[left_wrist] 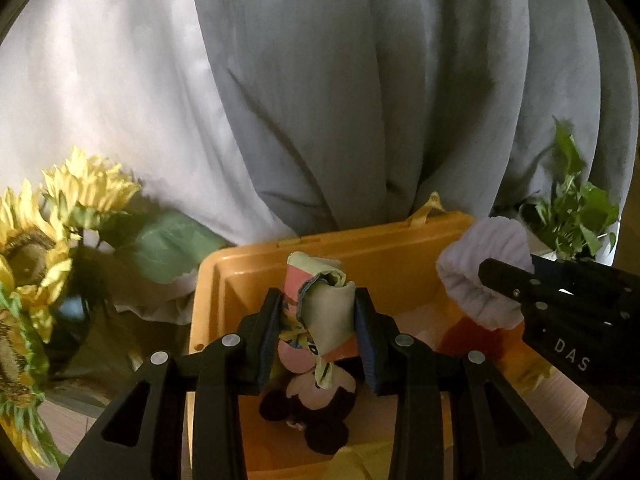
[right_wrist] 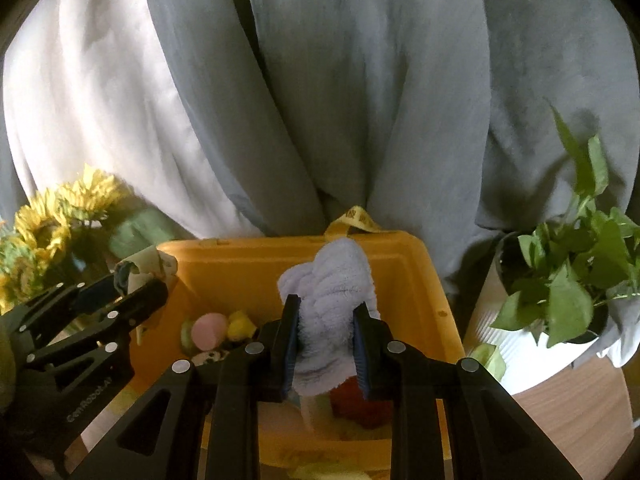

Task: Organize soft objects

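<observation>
My left gripper (left_wrist: 316, 304) is shut on a rolled patterned cloth (left_wrist: 324, 300), pale green and pink, held above the yellow bin (left_wrist: 360, 248). My right gripper (right_wrist: 325, 316) is shut on a fluffy white-lavender towel (right_wrist: 332, 288), also above the bin (right_wrist: 240, 264). The towel and right gripper show at the right of the left wrist view (left_wrist: 484, 268); the left gripper with the cloth shows at the left of the right wrist view (right_wrist: 140, 272). In the bin lie a Mickey-style plush (left_wrist: 316, 408), a red soft item (right_wrist: 360, 400) and pink and yellow soft pieces (right_wrist: 210, 330).
Grey and white curtains (right_wrist: 340, 100) hang right behind the bin. Sunflowers (left_wrist: 48, 232) in a dark vase stand to the left. A green leafy plant in a white pot (right_wrist: 560, 300) stands to the right on a wooden surface (right_wrist: 580, 400).
</observation>
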The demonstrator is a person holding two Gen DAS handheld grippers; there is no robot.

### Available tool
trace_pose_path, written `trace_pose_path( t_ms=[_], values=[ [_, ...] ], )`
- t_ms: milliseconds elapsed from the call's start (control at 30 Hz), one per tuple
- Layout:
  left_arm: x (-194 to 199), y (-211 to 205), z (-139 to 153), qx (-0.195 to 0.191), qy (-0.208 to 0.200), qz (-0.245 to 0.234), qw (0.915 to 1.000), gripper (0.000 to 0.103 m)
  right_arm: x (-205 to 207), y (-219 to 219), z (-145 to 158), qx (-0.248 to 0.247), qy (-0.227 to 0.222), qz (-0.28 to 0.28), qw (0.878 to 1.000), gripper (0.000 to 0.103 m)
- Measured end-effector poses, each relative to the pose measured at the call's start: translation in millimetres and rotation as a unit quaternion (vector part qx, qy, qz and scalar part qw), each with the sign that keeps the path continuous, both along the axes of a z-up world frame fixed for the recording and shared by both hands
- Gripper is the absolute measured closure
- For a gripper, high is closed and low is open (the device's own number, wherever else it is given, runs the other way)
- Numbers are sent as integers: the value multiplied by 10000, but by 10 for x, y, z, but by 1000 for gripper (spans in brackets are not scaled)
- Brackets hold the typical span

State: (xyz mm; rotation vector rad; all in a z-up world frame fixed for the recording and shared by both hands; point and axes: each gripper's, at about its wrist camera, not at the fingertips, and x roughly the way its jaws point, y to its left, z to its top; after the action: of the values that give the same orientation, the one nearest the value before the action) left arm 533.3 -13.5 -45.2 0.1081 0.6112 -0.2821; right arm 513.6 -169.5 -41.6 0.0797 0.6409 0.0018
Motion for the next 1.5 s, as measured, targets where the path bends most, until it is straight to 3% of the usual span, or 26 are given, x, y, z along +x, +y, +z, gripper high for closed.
trace_pose_path(
  t_ms=[133, 200, 267, 500, 733, 1100, 1233, 1500],
  values=[
    [43, -14, -49, -6, 132, -22, 9999, 63, 84, 14, -59, -85, 133, -14, 9999, 74],
    [43, -10, -54, -13, 142, 0, 9999, 58, 104, 16, -76, -83, 200, -7, 9998, 69],
    [27, 1, -39, -35, 143, 30, 9999, 42, 121, 6, -95, -70, 268, -18, 9996, 62],
    [-91, 23, 77, 34, 104, 157, 9998, 25, 17, -43, -55, -169, 221, -189, 9994, 43],
    [-392, 84, 270, 168, -112, 477, 9987, 11, -270, -97, 69, -198, 82, -447, 9988, 33],
    [-1218, 211, 619, 299, -712, 775, 9940, 0, -1147, -32, 400, -92, -324, -833, 9960, 12],
    [-1561, 287, 766, 281, -919, 752, 9925, 0, -1474, 39, 491, -38, -429, -863, 9953, 11],
    [-2143, 402, 892, 156, -931, 674, 9932, 0, -2082, 166, 654, -47, -682, -1036, 9923, 9]
  ],
)
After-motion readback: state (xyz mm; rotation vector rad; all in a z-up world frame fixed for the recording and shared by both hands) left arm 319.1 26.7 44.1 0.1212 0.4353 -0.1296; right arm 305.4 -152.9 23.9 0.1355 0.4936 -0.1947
